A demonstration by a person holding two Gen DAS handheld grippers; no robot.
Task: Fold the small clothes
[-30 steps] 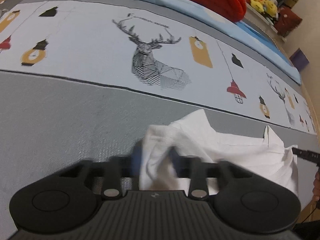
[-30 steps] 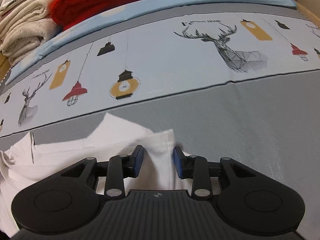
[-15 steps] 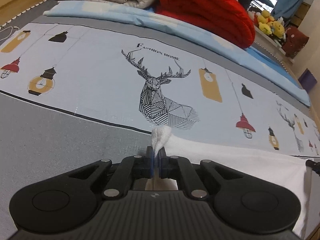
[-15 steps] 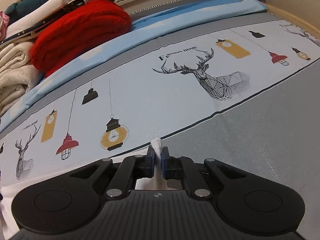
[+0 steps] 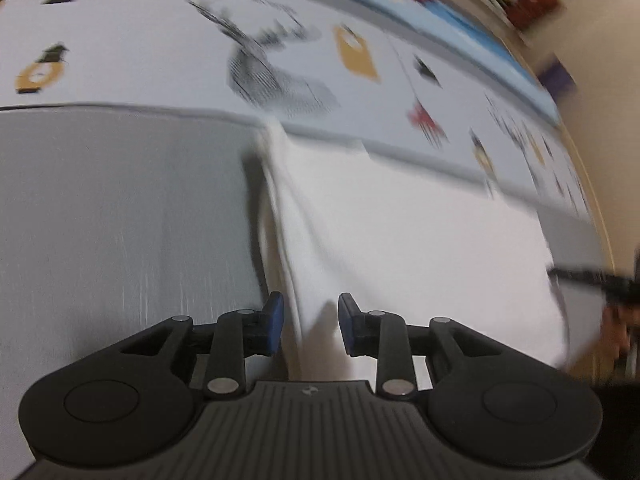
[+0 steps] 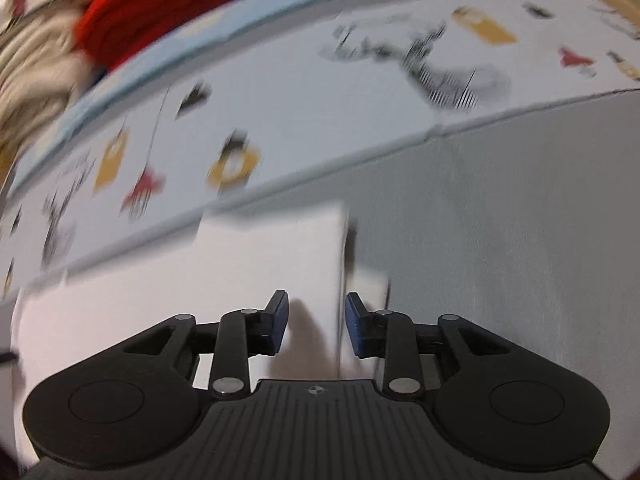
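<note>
A white garment lies spread on the grey band of the bed cover, its left edge doubled into a fold. My left gripper hangs over that near left edge. Its jaws are opening, and the blue pads stand apart from the cloth that runs between them. In the right wrist view the garment fills the lower left. My right gripper is over its near right edge, jaws opening, pads clear of the fabric. Both views are blurred by motion.
The printed sheet with a deer and lanterns stretches beyond the garment. A red blanket and beige folded bedding sit at the far side. The other gripper's tip and a hand show at the right edge.
Both grippers were pinching raised corners of the white garment half a second ago. Now both have let go, the jaws stand apart and the cloth lies flatter on the bed.
</note>
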